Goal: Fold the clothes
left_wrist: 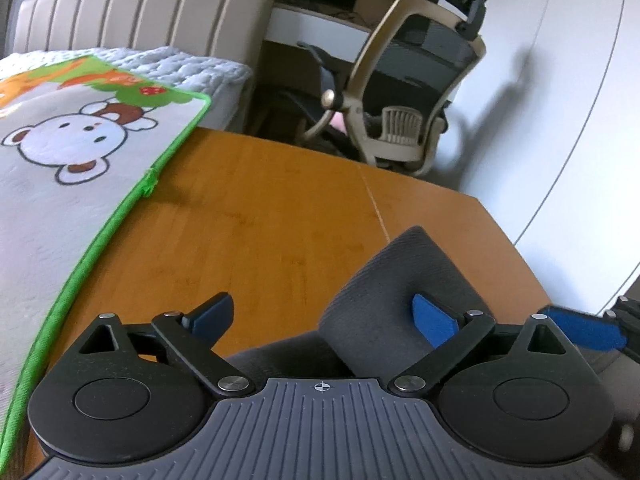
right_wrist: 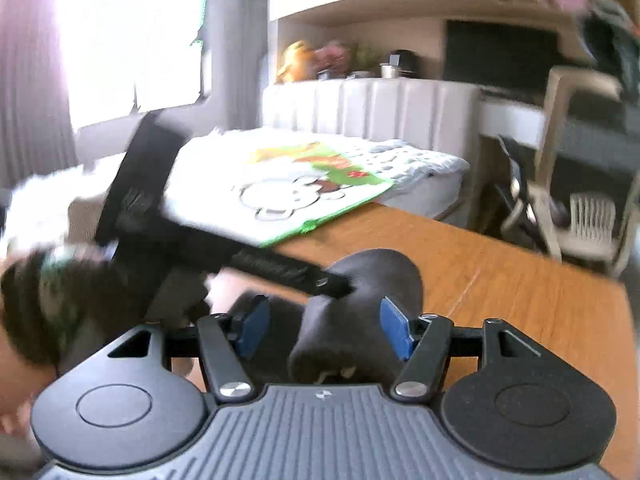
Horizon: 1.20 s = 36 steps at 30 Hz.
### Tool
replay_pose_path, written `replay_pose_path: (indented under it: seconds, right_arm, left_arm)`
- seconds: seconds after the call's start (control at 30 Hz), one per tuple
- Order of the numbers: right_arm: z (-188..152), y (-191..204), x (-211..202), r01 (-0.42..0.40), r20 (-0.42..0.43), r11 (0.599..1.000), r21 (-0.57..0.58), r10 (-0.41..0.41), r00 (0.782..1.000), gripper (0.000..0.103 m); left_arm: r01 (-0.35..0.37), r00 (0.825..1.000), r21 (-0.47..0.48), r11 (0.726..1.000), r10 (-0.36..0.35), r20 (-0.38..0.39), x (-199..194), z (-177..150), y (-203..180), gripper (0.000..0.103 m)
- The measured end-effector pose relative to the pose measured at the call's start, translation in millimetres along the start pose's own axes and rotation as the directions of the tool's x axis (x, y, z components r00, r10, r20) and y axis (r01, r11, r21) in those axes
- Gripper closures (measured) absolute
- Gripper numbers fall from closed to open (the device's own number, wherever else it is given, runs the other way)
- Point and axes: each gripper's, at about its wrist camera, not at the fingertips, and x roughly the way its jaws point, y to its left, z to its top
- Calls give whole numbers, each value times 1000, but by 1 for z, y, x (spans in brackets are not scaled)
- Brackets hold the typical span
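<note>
Work surface: wooden table (left_wrist: 256, 216), orange-brown finish, one pale seam line across the top. Beyond its far edge stands a bed (right_wrist: 420, 168) with a pale quilted cover and a padded, vertically channelled headboard (left_wrist: 140, 12). A play mat (left_wrist: 60, 168) with green binding and a cartoon bear print lies on the bed and overlaps the table edge. An office chair (left_wrist: 412, 92), beige frame with dark mesh back, stands beside a white desk (left_wrist: 320, 28). Right-hand wall (left_wrist: 560, 100) is white and carries shadows. Bright window (right_wrist: 128, 36) overexposed, grey curtain (right_wrist: 32, 80) alongside. Shelf (right_wrist: 352, 68) behind the headboard holds soft toys and small items.
</note>
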Motion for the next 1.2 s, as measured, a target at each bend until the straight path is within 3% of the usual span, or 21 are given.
replay_pose_path:
  seconds: [0.13, 0.27, 0.37, 0.5, 0.6, 0.73, 0.77, 0.8, 0.83, 0.9, 1.0, 1.07, 1.13, 1.2]
  right_arm:
    - [-16, -22, 22, -2, -76, 981, 192, 17, 997, 43]
    - [-30, -13, 32, 53, -127, 989, 141, -35, 991, 40]
    - [-30, 1, 29, 74, -120, 993, 87, -63, 991, 38]
    - [-26, -2, 16, 63, -75, 989, 134, -53, 996, 35]
    - [-22, -17, 10, 45, -39, 974, 222, -37, 999, 17]
    - [-31, -31, 22, 39, -54, 947, 319, -22, 998, 17]
    - [-33, -32, 25, 35, -55, 940, 339, -17, 998, 18]
    - [-36, -34, 27, 31, -55, 933, 359, -12, 998, 28]
    - [-38, -36, 30, 27, -55, 925, 378, -7, 998, 47]
    - [-39, -39, 33, 20, -54, 916, 401, 1, 999, 62]
    - [-22, -33, 27, 48, -55, 953, 298, -33, 998, 64]
    - [-15, -10, 29, 109, -66, 985, 131, -101, 993, 63]
    - [-12, 20, 33, 167, -62, 984, -60, -171, 983, 61]
    - [-17, 51, 37, 190, -29, 953, -237, -203, 979, 59]
  left_arm:
    - [-1, 1000, -29, 1000, 1, 1, -5, 2, 6, 3]
    - [18, 998, -57, 998, -15, 56, -21, 11, 7, 4]
    - [35, 997, -27, 999, -34, 64, -24, 14, -1, 4]
    - [-69, 997, 66, 995, 67, 32, -7, 2, -5, 3]
    - [-80, 997, 15, 997, 80, -4, 3, -5, 10, 3]
    - [-44, 999, -33, 998, 44, -20, 6, -6, 21, 3]
    - [-36, 999, -38, 999, 35, -21, 5, -6, 22, 3]
    - [-31, 999, -46, 998, 30, -22, 5, -6, 24, 3]
    - [-32, 999, -56, 998, 31, -21, 3, -5, 26, 3]
    - [-31, 1000, -88, 996, 30, -8, -3, -1, 34, 4]
    - [-14, 999, -133, 991, 19, 34, -17, 9, 40, 4]
    - [4, 998, -155, 988, 7, 69, -28, 17, 42, 4]
    - [23, 995, -149, 989, -8, 103, -38, 25, 40, 4]
    - [36, 992, -124, 992, -20, 124, -47, 30, 34, 4]
